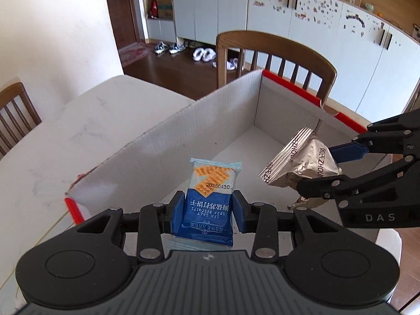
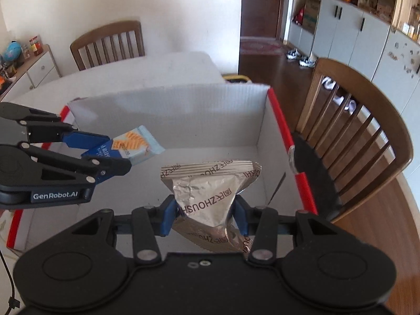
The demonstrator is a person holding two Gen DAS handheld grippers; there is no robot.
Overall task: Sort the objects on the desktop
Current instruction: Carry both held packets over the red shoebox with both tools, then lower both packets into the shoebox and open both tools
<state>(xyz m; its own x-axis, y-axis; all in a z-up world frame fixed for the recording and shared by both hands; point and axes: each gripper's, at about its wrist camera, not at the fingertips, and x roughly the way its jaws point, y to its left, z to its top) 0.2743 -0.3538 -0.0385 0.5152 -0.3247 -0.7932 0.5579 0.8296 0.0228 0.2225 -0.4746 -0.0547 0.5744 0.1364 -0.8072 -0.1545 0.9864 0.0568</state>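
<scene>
Left claw (image 1: pixel 207 204) tilted down gripping biscuit packet (image 1: pixel 210 199), right claw (image 2: pixel 206 210) tilted down gripping foil packet (image 2: pixel 210 186), both over cardboard box (image 2: pixel 183 110)

We see bright daylight in both views; wall (image 2: pixel 78 5) beyond jaws washed near white. Tabletop (image 1: pixel 92 120) left of jaws overexposed, surface detail faint. Foil packet (image 2: pixel 207 194) between jaws shows crinkled glare; same packet (image 1: pixel 302 165) right of jaws glints too. Box (image 2: pixel 183 110) far wall ahead of jaws evenly lit, its right corner darker. Fisheye bends cabinets (image 1: pixel 315 26) and chair (image 2: pixel 367 131) at edges; corners vignette black. Centre sharp, edges soft.
</scene>
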